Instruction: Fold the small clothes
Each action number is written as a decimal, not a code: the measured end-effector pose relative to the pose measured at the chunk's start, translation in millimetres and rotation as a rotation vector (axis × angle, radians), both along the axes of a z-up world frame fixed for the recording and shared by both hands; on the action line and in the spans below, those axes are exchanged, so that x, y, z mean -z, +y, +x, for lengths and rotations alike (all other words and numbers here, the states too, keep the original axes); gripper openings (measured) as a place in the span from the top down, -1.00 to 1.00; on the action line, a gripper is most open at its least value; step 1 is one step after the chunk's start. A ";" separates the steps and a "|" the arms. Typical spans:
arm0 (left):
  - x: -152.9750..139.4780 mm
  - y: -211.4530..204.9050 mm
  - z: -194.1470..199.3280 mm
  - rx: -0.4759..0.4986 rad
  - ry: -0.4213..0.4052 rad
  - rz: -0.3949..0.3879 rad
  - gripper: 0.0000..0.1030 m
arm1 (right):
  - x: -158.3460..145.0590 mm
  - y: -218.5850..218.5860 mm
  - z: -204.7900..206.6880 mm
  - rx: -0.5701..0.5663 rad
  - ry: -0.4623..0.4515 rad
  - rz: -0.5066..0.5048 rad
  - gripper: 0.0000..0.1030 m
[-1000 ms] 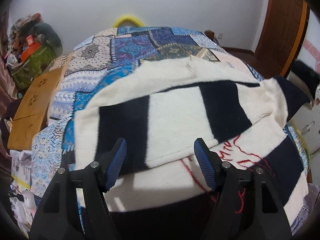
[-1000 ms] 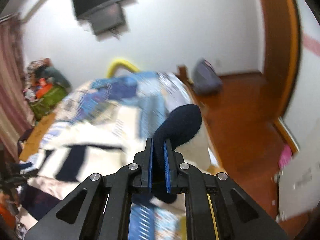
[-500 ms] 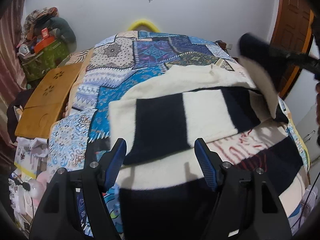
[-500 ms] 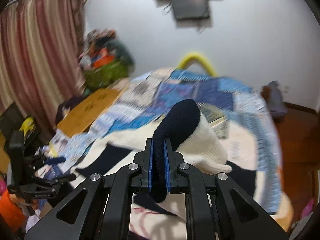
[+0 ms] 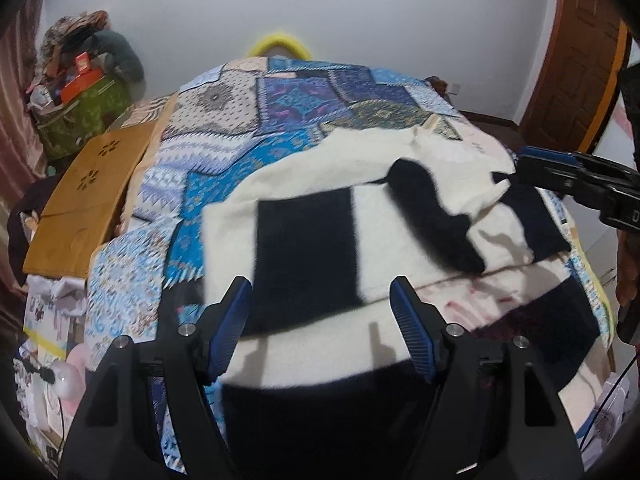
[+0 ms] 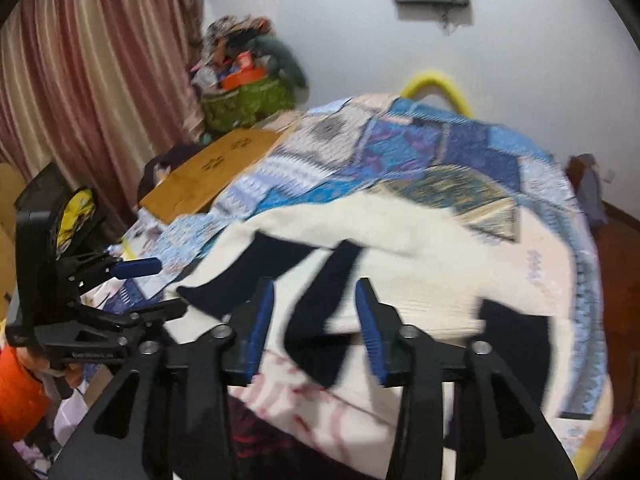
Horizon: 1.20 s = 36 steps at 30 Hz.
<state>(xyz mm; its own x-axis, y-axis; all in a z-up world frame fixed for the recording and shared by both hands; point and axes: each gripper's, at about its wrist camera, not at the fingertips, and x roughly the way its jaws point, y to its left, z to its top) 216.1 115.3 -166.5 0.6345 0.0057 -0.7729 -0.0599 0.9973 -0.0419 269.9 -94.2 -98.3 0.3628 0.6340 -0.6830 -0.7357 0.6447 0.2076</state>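
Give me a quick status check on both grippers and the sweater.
Left gripper open, empty, above the sweater. Right gripper open, empty. Dark cuff lies across the sweater's body on the bed. Nothing in the way.

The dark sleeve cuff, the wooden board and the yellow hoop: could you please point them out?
dark sleeve cuff [image 5: 424, 208], left wrist view, mid-cuff.
wooden board [image 5: 84, 204], left wrist view, flat top.
yellow hoop [image 6: 436, 84], right wrist view, arch crest.

My right gripper [image 6: 316, 320] jaws are apart with nothing between them, over the cream-and-navy sweater [image 6: 400, 264] spread on the bed's patchwork quilt [image 6: 400, 160]; its navy-cuffed sleeve [image 6: 324, 304] lies across the body just ahead of me. Left gripper [image 6: 132, 280] sits at frame left, jaws apart. Wooden board [image 6: 212, 176] and curtain [image 6: 88, 80] beyond.
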 end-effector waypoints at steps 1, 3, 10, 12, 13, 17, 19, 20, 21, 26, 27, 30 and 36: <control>-2.2 -3.9 2.5 0.007 -0.004 0.000 -0.49 | -2.2 -11.1 2.8 0.024 -0.012 -0.005 0.14; -7.1 -17.8 11.1 0.032 -0.015 0.004 -0.52 | -2.0 -36.1 8.6 0.081 -0.029 -0.032 0.14; -2.3 -86.0 54.6 0.172 0.012 0.061 -0.67 | 29.8 -103.3 29.1 0.232 0.012 -0.120 0.14; 6.0 -102.5 66.9 0.201 0.033 0.096 -0.67 | 41.0 -115.3 32.2 0.256 0.036 -0.135 0.14; 11.6 -112.0 74.6 0.210 0.045 0.126 -0.67 | 48.6 -119.9 33.3 0.267 0.052 -0.143 0.14; 33.8 -140.4 105.3 0.236 0.091 0.253 -0.67 | 76.2 -130.3 38.9 0.284 0.124 -0.152 0.14; 43.7 -147.8 119.6 0.240 0.106 0.300 -0.67 | 84.6 -130.2 38.8 0.280 0.147 -0.152 0.14; 47.2 -149.3 124.4 0.232 0.110 0.320 -0.67 | 87.1 -129.3 38.5 0.279 0.150 -0.153 0.14; 50.1 -149.6 129.0 0.225 0.112 0.337 -0.67 | 88.9 -128.2 38.4 0.277 0.152 -0.152 0.13; 49.9 -131.6 140.8 0.185 0.116 0.258 0.13 | 90.3 -130.2 35.9 0.272 0.153 -0.143 0.08; 46.6 -126.2 139.9 0.164 0.105 0.248 0.35 | 91.2 -131.3 36.3 0.272 0.155 -0.142 0.08; 32.9 -93.9 130.2 0.085 0.069 0.183 0.77 | 93.6 -132.6 38.1 0.269 0.162 -0.144 0.08; 16.0 -28.5 95.9 -0.024 0.049 0.072 0.76 | 92.9 -131.9 38.1 0.272 0.160 -0.155 0.08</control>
<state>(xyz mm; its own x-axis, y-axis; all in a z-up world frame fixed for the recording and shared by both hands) 312.1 86.8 -182.5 0.5947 0.0774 -0.8002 -0.0845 0.9959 0.0336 308.0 -226.1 -191.2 0.3843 0.4130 -0.8257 -0.4988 0.8455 0.1907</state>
